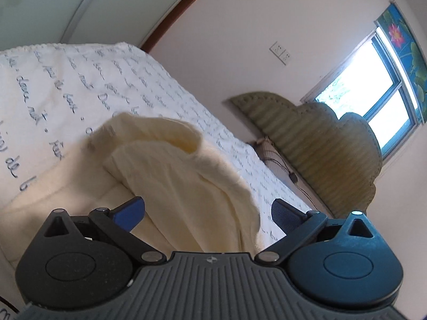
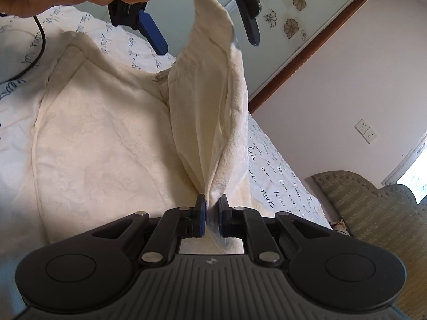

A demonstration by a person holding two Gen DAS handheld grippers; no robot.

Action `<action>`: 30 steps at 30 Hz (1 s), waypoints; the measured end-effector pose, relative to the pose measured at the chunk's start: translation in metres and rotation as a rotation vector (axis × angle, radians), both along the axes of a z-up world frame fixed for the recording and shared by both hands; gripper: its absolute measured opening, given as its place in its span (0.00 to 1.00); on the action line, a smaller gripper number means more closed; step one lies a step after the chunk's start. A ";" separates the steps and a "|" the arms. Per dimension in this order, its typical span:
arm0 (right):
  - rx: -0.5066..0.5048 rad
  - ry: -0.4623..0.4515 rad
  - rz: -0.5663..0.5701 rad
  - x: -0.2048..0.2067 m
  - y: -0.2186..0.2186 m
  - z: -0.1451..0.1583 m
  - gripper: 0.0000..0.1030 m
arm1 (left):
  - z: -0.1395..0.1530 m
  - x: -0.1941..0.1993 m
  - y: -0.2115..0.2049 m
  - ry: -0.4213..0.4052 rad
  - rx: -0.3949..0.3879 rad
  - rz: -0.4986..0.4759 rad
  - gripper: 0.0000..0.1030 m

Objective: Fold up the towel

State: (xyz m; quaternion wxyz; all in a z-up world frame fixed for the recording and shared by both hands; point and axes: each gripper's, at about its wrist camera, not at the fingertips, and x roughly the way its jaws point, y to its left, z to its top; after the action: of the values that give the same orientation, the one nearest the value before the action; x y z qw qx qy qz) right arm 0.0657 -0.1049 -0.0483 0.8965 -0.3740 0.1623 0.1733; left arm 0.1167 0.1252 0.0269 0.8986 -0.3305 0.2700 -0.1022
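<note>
Cream towel (image 2: 213, 112) on a script-printed bedspread (image 1: 80, 80), right gripper (image 2: 212, 208) pinching a raised fold, left gripper (image 1: 208, 213) spread wide around its tip, untouching.

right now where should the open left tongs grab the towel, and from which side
Probably the raised corner of the towel, which stands up as a thin flap between the open left tongs. Come in from straight on so one pad lands on each face. The right tongs already pinch the lower end.
</note>
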 end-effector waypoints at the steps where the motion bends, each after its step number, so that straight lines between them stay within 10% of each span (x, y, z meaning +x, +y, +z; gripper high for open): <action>1: -0.002 0.000 0.001 -0.001 0.000 -0.001 0.09 | -0.004 0.004 0.000 0.012 0.003 0.006 0.99; 6: -0.032 -0.012 0.008 -0.012 0.001 -0.006 0.09 | -0.020 0.014 0.020 0.089 -0.092 0.125 0.87; 10: -0.056 -0.040 -0.024 -0.014 -0.005 -0.006 0.10 | -0.031 0.018 0.033 0.123 -0.109 0.123 0.15; 18: -0.177 -0.026 -0.108 -0.011 -0.051 -0.004 0.39 | -0.034 0.014 0.039 0.079 -0.079 0.102 0.08; 23: -0.260 -0.039 -0.251 -0.002 -0.089 -0.014 0.41 | -0.033 0.013 0.039 0.084 -0.058 0.116 0.08; 30: -0.216 -0.022 -0.329 0.009 -0.106 -0.008 0.05 | -0.028 0.015 0.041 0.070 -0.008 0.108 0.07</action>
State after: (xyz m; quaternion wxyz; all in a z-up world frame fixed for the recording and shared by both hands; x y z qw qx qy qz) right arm 0.0748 -0.2106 -0.0563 0.8691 -0.4384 0.2290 0.0019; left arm 0.1314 0.1661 -0.0012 0.8914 -0.3516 0.2826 -0.0428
